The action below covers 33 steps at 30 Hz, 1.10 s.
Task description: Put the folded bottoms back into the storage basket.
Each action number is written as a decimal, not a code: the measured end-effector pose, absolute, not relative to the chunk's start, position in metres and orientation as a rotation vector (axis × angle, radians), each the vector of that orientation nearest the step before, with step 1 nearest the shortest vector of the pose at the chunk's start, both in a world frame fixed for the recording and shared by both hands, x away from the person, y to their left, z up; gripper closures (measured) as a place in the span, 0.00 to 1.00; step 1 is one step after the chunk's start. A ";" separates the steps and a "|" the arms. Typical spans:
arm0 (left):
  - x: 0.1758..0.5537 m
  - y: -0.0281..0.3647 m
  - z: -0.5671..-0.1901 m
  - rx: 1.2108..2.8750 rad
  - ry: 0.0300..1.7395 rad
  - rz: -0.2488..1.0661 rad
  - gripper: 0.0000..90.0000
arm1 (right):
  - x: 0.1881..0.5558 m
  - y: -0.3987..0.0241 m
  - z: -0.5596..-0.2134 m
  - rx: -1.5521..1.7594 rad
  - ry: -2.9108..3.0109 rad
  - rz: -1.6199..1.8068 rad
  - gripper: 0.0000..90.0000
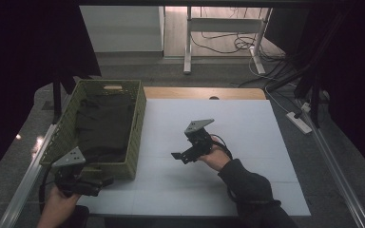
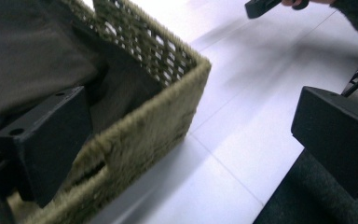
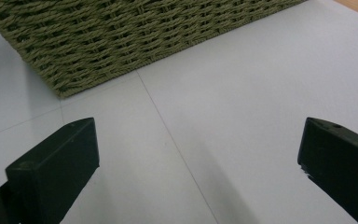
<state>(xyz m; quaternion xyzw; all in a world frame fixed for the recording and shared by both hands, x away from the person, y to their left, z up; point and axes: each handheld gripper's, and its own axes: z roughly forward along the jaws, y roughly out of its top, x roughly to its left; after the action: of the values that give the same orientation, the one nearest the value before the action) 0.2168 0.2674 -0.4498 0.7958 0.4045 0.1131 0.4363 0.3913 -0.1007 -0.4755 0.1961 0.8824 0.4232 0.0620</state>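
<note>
the left gripper (image 1: 105,180) sat at the near left corner of the white table (image 1: 247,133), right against the near end of the green woven basket (image 1: 139,124). in the left gripper view its jaws stood wide apart, one on the inner side of the basket's near wall (image 2: 158,126) next to the dark cloth (image 2: 23,60), the other outside over the table edge, so the wall lay between them without being pinched. the dark folded cloth (image 1: 103,124) lay inside the basket. the right gripper (image 1: 179,156) hung over the middle of the table, well apart from the basket, jaws spread wide above the bare white top (image 3: 242,107), holding nothing.
</note>
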 end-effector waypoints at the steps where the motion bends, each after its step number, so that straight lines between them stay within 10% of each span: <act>1: 0.214 0.268 -0.452 1.982 1.010 0.282 0.00 | 0.391 -0.102 -0.476 0.593 2.667 1.276 0.00; 33: 0.203 0.299 -0.494 1.955 1.078 0.260 0.00 | 0.369 -0.149 -0.481 0.625 2.628 1.256 0.00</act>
<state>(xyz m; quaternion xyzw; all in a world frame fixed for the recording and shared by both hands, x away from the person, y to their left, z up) 0.2029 0.2994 -0.4936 0.7845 0.4323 0.1045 0.4322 0.3694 -0.1489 -0.4813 0.2091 0.8793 0.4202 0.0810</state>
